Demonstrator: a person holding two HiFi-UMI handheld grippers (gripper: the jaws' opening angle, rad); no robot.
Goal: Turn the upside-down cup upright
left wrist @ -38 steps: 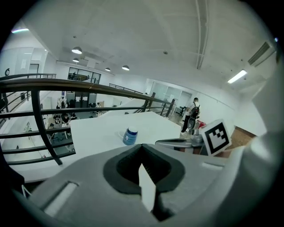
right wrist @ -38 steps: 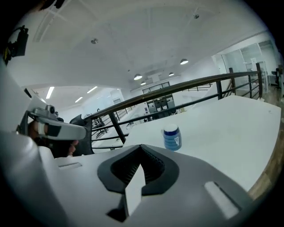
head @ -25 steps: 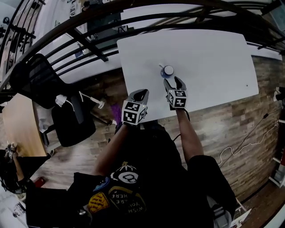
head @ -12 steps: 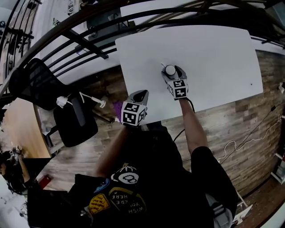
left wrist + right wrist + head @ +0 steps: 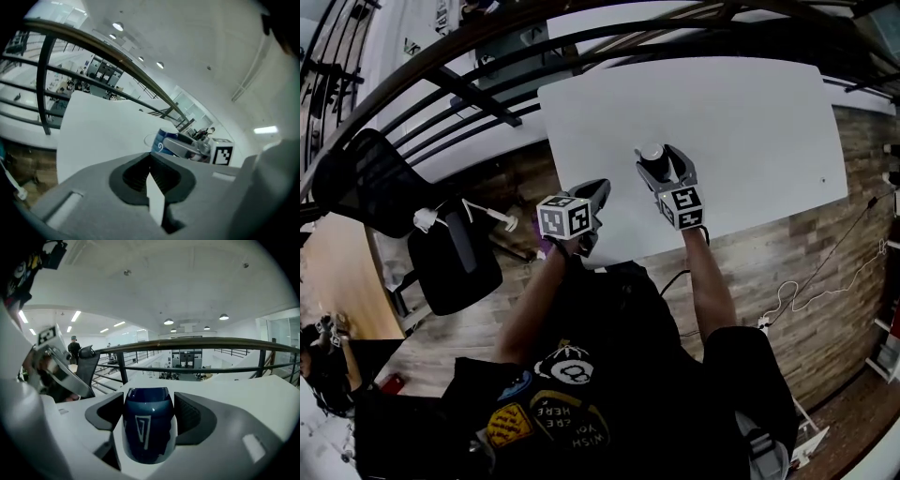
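Between the jaws of the right claw (image 5: 658, 155) sits the one cup (image 5: 149, 427), dark blue, set deep towards the claw's body. The jaws stand wide and their pads lie against its two sides. Whether its underside touches the one white table (image 5: 750, 122) below the claw cannot be told.

Two claws are in view, each with one marker cube: the left's (image 5: 562, 217) and the right's (image 5: 682, 206). The left claw (image 5: 150, 157) has its jaws pressed together with nothing between them, and the cup and the right claw lie ahead of it to its right.

A second ago the cup stood at the right claw's fingertips and showed a pale round top. Now it lies further in and shows its dark side. The right jaws are wider. The left claw's cube has rolled to show another face.
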